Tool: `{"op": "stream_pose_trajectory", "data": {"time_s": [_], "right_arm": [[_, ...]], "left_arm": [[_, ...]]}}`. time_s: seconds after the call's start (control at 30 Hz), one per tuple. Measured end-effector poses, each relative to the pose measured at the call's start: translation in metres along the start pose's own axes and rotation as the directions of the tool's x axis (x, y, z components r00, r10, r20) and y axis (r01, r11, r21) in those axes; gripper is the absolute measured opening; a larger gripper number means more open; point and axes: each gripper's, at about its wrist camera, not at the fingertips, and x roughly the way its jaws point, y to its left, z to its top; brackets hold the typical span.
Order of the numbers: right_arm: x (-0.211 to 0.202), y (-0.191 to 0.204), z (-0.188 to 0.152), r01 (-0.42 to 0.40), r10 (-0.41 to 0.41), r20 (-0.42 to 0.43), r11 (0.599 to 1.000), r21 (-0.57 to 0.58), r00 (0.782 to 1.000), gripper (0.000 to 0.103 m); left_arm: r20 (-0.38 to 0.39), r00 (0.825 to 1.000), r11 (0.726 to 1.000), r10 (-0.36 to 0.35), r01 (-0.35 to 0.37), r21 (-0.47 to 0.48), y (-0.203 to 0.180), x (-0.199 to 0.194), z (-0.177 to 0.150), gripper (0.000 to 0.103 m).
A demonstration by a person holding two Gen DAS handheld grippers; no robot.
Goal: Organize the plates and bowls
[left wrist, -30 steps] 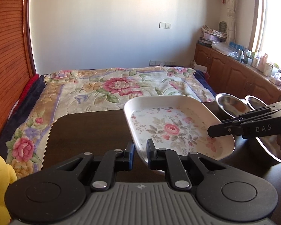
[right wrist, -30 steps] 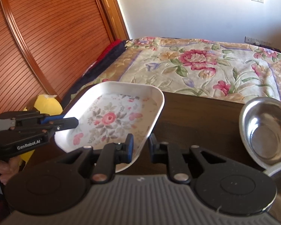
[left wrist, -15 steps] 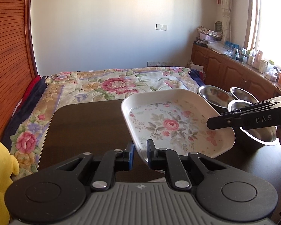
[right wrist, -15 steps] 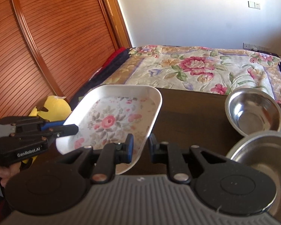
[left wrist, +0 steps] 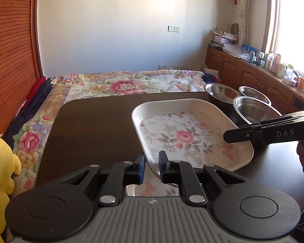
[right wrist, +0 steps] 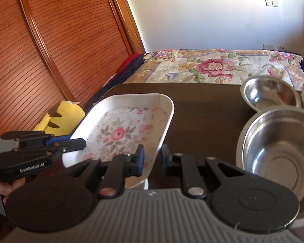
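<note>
The left gripper (left wrist: 152, 167) and right gripper (right wrist: 152, 158) each pinch a rim of the white rectangular floral-print tray (left wrist: 189, 133), held above the dark brown tabletop (left wrist: 95, 125) beside three steel bowls (right wrist: 277, 154). A floral-quilted bed (left wrist: 123, 85) lies behind.

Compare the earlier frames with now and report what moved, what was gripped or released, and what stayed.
The floral tray, carried by both grippers, has come back toward the near side of the table; more tabletop and all three steel bowls now show. Nothing was grabbed or released: the left gripper and the right gripper stay clamped on opposite tray rims. The bowls look unmoved.
</note>
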Motion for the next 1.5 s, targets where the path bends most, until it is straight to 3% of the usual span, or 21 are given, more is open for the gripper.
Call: {"op": "stream_pose_trajectory", "data": {"time_s": [0.7,0.97,1.5], "right_arm": [[-0.029,0.015,-0.053,-0.021,0.023,0.061,1.0,-0.023,0.998,0.019],[-0.026,0.023,-0.067,-0.009,0.013,0.083,0.998,-0.055,0.996,0.019],[-0.024,0.019,-0.084,-0.042,0.041,0.14,0.999,0.004,0.989,0.02]], "left_arm": [[-0.01,1.0,1.0,0.011,-0.011,-0.024,-0.013,-0.033,-0.048,0.016],[-0.009,0.999,0.999,0.035,-0.035,-0.017,-0.011,-0.033,-0.052,0.016],[-0.024,0.999,0.998,0.044,-0.044,-0.034,-0.008,-0.024,-0.061,0.016]]}}
